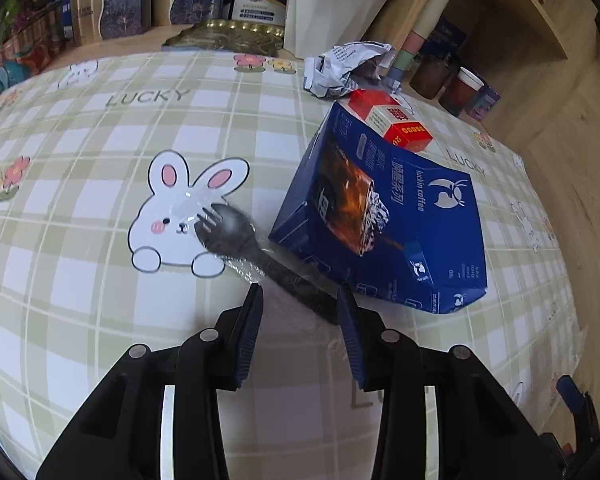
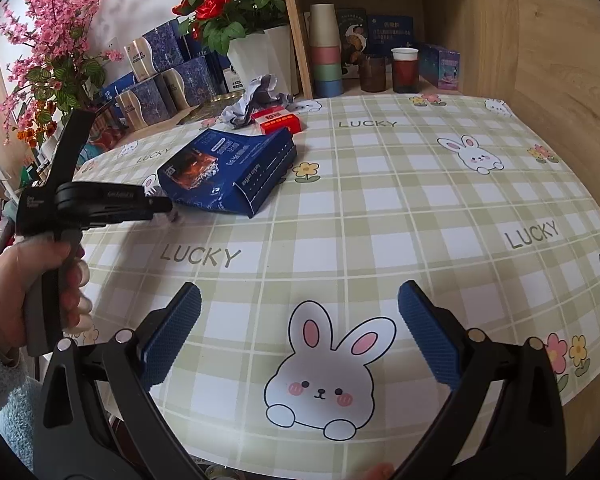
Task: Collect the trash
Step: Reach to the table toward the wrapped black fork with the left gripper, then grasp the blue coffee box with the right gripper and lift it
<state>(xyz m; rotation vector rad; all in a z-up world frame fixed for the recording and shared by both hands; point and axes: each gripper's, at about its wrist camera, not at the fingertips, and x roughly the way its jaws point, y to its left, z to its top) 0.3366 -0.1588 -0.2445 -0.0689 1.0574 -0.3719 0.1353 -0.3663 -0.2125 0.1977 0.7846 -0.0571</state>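
A black plastic spork (image 1: 236, 236) in a clear wrapper lies on the checked tablecloth, its handle running between the fingers of my left gripper (image 1: 300, 296), which is open around it. A blue luckin coffee box (image 1: 384, 216) lies just right of the spork; it also shows in the right wrist view (image 2: 228, 168). A red and white pack (image 1: 392, 120) and a crumpled paper (image 1: 344, 68) lie behind the box. My right gripper (image 2: 300, 312) is open and empty above the near part of the table. The left gripper (image 2: 100, 204) shows there beside the box.
Blue and gold boxes (image 1: 140, 4), a white planter (image 1: 332, 4) and a gold tray (image 1: 228, 36) line the table's far side. Stacked cups (image 2: 326, 52) and dark jars (image 2: 404, 68) stand in a wooden shelf. Pink flowers (image 2: 56, 40) stand at the left.
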